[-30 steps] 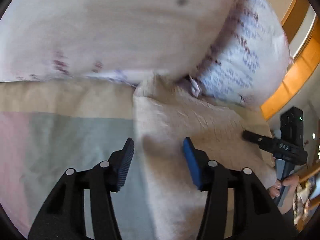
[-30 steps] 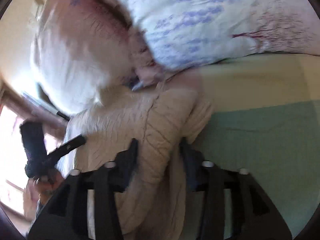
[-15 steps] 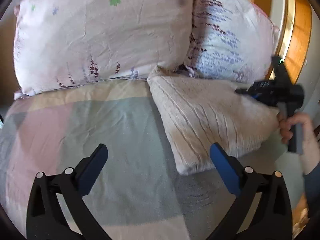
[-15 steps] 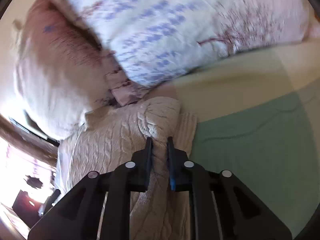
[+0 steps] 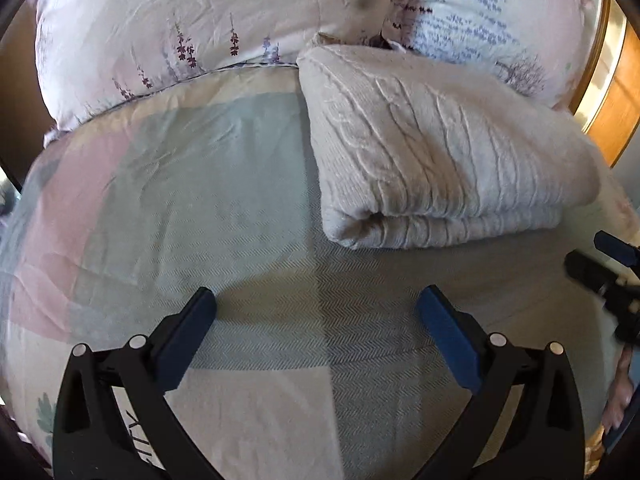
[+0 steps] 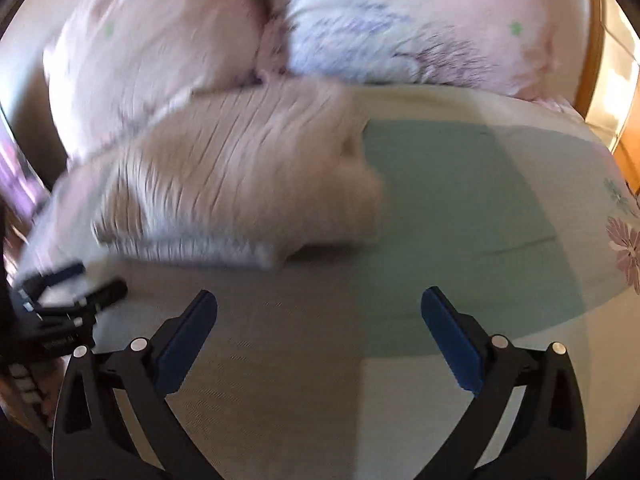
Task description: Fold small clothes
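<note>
A cream cable-knit sweater (image 5: 440, 148) lies folded on the bed against the pillows; it also shows, blurred, in the right wrist view (image 6: 240, 176). My left gripper (image 5: 316, 308) is open and empty, hovering over the bedspread in front of the sweater, apart from it. My right gripper (image 6: 318, 312) is open and empty, also in front of the sweater. The right gripper shows at the right edge of the left wrist view (image 5: 608, 276). The left gripper shows at the left edge of the right wrist view (image 6: 60, 300).
Two floral pillows (image 5: 208, 20) (image 5: 488, 12) stand behind the sweater. The patchwork bedspread (image 5: 180, 184) in pale green, pink and cream covers the bed. A wooden bed frame (image 5: 616, 108) runs along the right.
The right gripper let go of the sweater, opened wide and pulled back. The left gripper also drew back from the sweater. The sweater now lies folded and untouched.
</note>
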The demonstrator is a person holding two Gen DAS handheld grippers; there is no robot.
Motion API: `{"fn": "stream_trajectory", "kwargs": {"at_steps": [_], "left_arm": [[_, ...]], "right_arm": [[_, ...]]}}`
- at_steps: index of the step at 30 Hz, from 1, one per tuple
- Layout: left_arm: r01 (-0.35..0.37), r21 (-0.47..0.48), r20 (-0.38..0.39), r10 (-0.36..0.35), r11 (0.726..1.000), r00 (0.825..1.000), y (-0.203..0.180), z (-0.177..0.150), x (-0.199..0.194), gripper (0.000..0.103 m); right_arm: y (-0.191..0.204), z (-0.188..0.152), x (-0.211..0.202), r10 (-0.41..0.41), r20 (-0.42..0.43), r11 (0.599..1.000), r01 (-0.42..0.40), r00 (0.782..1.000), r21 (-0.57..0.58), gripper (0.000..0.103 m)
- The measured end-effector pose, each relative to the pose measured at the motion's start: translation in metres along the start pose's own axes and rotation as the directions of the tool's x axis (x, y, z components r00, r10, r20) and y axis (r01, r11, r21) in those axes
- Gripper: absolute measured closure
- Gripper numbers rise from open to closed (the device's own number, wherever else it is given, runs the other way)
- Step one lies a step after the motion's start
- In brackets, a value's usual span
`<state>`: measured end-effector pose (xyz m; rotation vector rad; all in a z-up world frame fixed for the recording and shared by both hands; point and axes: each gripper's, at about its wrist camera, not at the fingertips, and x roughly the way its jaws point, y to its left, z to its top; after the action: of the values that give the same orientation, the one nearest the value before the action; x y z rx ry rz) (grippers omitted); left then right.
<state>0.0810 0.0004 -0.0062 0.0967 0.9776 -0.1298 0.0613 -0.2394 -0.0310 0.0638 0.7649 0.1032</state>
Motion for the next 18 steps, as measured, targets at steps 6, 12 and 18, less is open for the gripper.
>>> {"fn": "stream_trajectory", "kwargs": {"at_steps": [6,12,18], "left_arm": [[-0.007,0.0,0.021,0.007,1.0,1.0,0.002,-0.004,-0.001,0.002],[-0.007,0.0,0.021,0.007,1.0,1.0,0.001,-0.004,-0.001,0.002],[-0.007,0.001,0.021,0.007,1.0,1.0,0.001,-0.004,-0.001,0.002]], "right_arm": [[0.021,-0.001,0.018,-0.061,-0.024,0.997,0.059,0.998,-0.047,0.001],[0.023,-0.005,0.016,-0.067,-0.018,0.997,0.066,0.998,-0.043,0.001],[0.023,-0.004,0.017,-0.067,-0.018,0.997,0.067,0.998,-0.043,0.001]]}}
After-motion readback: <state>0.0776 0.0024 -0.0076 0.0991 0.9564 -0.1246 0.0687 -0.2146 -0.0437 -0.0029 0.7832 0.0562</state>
